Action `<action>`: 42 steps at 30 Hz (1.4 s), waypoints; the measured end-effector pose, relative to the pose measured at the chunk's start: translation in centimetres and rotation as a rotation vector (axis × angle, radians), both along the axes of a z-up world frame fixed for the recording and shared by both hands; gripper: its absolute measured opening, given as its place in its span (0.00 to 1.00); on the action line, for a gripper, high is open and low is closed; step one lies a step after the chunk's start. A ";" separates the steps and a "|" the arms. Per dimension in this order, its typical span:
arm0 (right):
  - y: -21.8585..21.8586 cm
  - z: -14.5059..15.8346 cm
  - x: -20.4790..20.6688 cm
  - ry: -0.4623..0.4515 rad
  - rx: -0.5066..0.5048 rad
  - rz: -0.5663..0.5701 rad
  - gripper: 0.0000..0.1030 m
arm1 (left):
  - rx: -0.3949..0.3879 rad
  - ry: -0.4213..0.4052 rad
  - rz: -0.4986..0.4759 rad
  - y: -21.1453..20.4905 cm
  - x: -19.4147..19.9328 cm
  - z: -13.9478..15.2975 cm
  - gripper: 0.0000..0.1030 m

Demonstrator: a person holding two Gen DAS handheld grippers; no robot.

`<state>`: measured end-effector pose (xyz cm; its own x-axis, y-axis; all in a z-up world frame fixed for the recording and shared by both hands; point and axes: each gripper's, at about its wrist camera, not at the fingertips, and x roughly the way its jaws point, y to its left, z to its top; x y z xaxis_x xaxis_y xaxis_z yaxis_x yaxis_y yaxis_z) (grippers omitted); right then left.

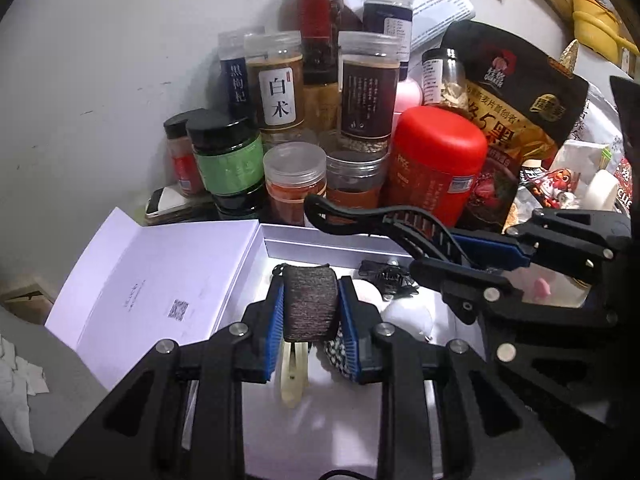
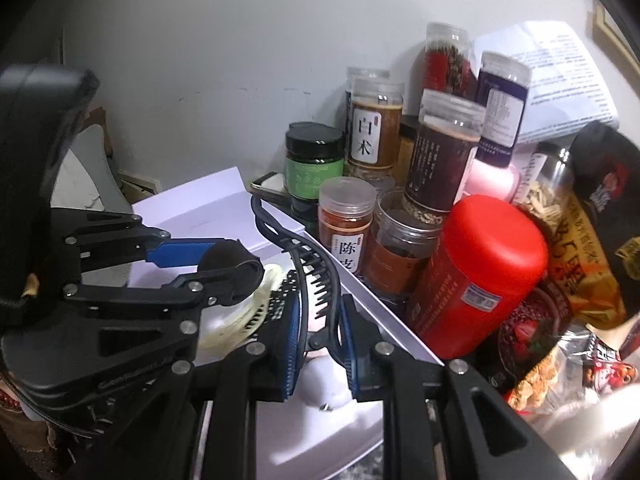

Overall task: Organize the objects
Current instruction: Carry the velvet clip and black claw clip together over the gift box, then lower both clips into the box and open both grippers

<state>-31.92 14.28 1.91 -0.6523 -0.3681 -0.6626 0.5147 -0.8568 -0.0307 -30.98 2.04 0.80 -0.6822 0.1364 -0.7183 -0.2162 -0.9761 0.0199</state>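
My left gripper [image 1: 310,314] pinching a dark grey hair roller [image 1: 309,304] over the white box [image 1: 320,240], right gripper [image 2: 320,332] clamping a black toothed hair clip [image 2: 296,252], jar labelled 白术 [image 1: 276,88] at twelve o'clock, red canister [image 1: 434,164] at two.

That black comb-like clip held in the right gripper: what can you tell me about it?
The black hair clip is a long, curved banana-style clip, plastic by the look, glossy, with rows of teeth along its inner edges and a hooked tip. The right gripper is shut on its lower end between blue pads, so it juts up and away over the open white box, before the jars. Nothing else visibly touches it.
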 end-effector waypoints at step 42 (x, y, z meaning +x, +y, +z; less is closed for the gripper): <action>-0.9 -7.2 -3.6 -0.142 0.145 -0.052 0.20 | 0.038 -0.180 -0.009 0.1 -4.5 -6.9 0.24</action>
